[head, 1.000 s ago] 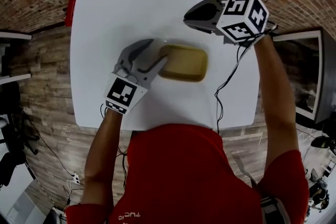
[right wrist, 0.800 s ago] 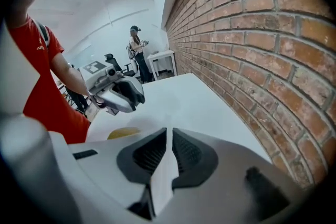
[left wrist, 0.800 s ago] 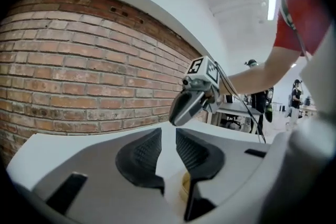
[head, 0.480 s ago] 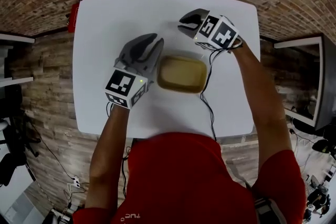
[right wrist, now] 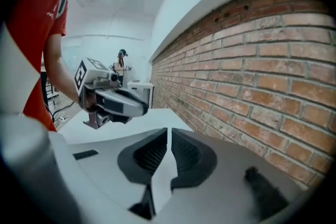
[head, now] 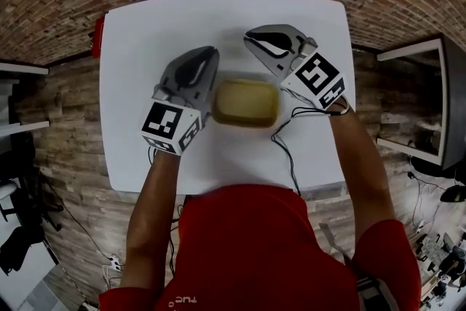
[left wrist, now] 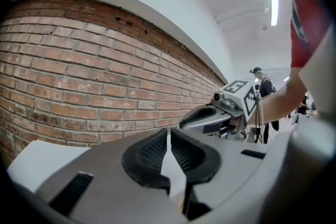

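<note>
Nearest us, the left gripper (head: pixel 207 58) and right gripper (head: pixel 253 36), ribbed dark pads (left wrist: pixel 152 150) pressed together on nothing, flank a rounded tan tray (head: pixel 246 103) on the smooth white table (head: pixel 145 25), which we see only in the head view, while rough brick wall (left wrist: pixel 79 76) fills both gripper views.

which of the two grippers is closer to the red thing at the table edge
The left gripper: it lies at the left end of the yellow tray, on the same side as the red thing. The right gripper is by the tray's far right corner.
</note>
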A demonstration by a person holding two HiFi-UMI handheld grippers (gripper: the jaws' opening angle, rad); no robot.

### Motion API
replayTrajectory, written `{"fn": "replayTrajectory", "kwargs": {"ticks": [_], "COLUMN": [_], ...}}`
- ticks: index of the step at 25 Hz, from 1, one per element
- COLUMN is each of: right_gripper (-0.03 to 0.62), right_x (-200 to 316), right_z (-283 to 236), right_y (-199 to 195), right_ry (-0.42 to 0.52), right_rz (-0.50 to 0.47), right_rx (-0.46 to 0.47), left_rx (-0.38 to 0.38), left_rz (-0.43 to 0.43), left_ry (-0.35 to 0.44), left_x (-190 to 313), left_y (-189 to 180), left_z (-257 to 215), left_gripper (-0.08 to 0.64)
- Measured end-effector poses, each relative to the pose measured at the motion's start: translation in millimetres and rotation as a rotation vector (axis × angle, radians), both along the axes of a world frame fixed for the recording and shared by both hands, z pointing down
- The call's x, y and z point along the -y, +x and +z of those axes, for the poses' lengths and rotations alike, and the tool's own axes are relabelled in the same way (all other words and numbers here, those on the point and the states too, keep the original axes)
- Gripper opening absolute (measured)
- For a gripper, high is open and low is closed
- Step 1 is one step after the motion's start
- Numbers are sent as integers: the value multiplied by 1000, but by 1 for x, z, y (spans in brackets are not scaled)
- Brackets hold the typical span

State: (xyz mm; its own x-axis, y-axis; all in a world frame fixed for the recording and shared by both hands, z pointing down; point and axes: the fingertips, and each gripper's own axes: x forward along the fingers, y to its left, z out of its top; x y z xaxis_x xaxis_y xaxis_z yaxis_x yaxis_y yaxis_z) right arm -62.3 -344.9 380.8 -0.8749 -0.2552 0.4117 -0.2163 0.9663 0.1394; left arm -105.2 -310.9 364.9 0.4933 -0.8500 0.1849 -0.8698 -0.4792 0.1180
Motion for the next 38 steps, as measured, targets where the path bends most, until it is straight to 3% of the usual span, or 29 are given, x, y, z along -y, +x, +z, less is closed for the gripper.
{"fn": "replayTrajectory", "kwargs": {"ticks": [6,12,21,38], "right_gripper": [40,34,31,29], "right_x": [-52,-93,-139,-173], "right_z": [-66,-94,-90,-91], "right_y": [11,42,57,44], "right_ry": [40,-52,-94,-63], "right_rz": [144,295,361,338], "right_rx": [315,464,482,460], "left_rx": [-13,-44,-53,-55], "left_rz": [68,108,150,171], "left_ry": [75,139,160,172], "left_x": [-16,-55,-105,-130], "left_y": [25,46,65,74], "left_z": [-34,-68,-75,-78], "left_gripper": [26,17,15,15]}}
